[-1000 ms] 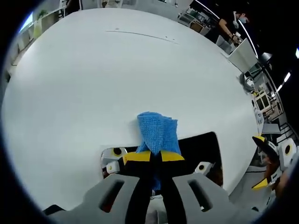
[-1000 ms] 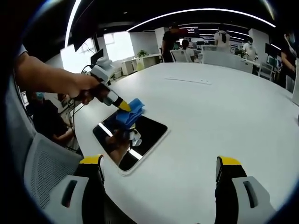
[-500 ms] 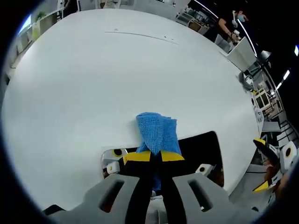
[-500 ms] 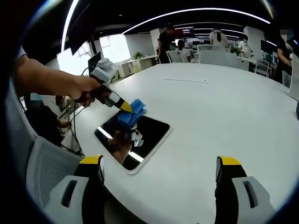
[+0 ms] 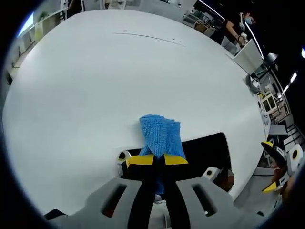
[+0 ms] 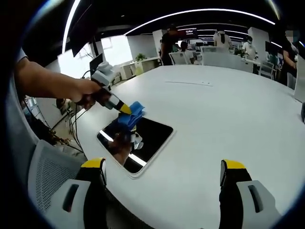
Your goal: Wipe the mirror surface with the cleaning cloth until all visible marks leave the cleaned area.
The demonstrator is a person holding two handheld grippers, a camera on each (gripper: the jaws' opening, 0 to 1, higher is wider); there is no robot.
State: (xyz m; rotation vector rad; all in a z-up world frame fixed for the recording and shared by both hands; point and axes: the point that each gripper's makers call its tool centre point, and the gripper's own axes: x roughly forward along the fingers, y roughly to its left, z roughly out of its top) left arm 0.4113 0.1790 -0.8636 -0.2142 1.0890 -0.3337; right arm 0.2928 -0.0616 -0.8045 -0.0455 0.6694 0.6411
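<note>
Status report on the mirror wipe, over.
Left gripper shut on blue cloth, cloth at the mirror's far edge. Right gripper open, empty, hovering short of the mirror. Nothing else on the white table near the mirror.

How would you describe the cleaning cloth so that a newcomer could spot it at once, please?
On the large white round table, a dark rectangular mirror lies flat near the edge. At its far edge, the left gripper pinches the cleaning cloth, a bunched, bright blue, textured cloth.
</note>
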